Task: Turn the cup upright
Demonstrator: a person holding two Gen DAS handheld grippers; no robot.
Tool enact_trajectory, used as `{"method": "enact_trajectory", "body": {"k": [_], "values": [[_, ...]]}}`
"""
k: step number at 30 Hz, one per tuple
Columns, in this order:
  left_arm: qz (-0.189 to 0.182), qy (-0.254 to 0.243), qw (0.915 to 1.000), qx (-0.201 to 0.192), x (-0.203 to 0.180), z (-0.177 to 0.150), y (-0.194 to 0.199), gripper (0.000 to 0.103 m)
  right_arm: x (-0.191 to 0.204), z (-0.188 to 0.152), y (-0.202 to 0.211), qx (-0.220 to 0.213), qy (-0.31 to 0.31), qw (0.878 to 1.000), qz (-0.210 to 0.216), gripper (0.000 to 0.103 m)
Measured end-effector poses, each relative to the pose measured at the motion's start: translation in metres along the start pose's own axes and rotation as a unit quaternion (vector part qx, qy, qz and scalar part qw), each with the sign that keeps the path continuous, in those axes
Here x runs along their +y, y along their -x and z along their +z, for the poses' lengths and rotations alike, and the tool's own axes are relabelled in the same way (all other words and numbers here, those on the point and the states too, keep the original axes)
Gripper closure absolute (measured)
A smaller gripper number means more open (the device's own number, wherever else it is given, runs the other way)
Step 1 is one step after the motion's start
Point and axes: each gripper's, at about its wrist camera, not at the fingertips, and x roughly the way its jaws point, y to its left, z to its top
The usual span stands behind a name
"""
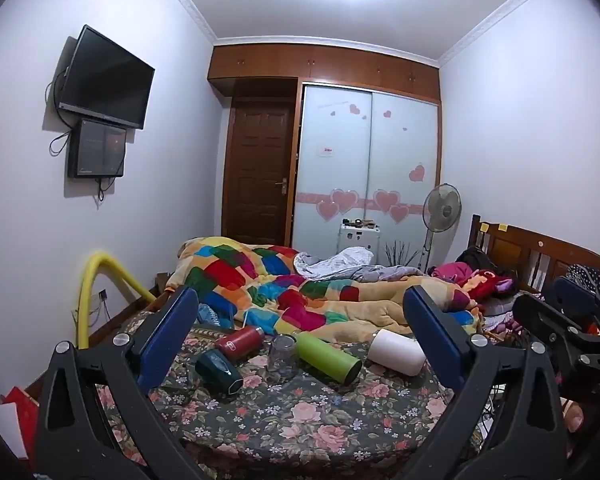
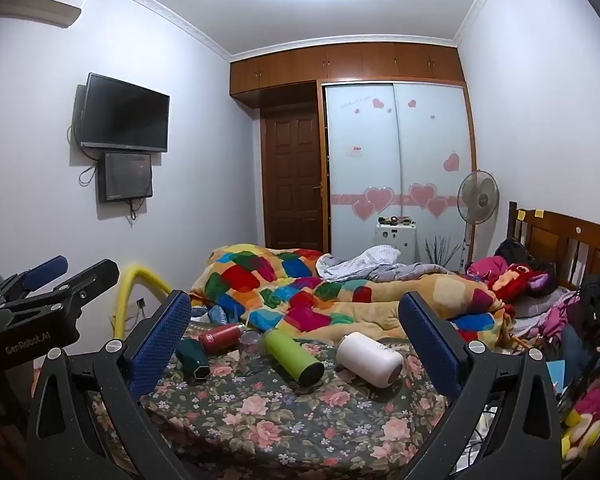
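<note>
Several cups lie on the floral bedsheet (image 1: 300, 412): a dark green cup (image 1: 219, 372) (image 2: 194, 360), a red bottle (image 1: 239, 343) (image 2: 220, 337), a lime green bottle (image 1: 327, 357) (image 2: 293, 356) and a white cup (image 1: 396, 352) (image 2: 369, 358), all on their sides. A clear glass (image 1: 282, 356) (image 2: 249, 350) stands among them, seemingly mouth down. My left gripper (image 1: 300, 340) is open and empty, short of the cups. My right gripper (image 2: 296, 340) is open and empty too. Each gripper shows at the edge of the other's view.
A patchwork quilt (image 1: 284, 284) is piled behind the cups. A wooden headboard (image 1: 540, 252) and clothes are at the right. A yellow padded rail (image 1: 100, 280) stands at the bed's left edge. A fan (image 1: 440, 208), wardrobe and door lie beyond.
</note>
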Motion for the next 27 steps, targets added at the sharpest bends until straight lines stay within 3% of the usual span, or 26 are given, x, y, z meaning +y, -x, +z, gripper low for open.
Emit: {"method": "enact_trajectory", "body": {"k": [27], "values": [[0.005,0.012,0.9998,0.018,0.008,-0.010,-0.009,0.000,0.004,-0.007,-0.006,0.018,0.000,1.000,0.004,0.000]]}}
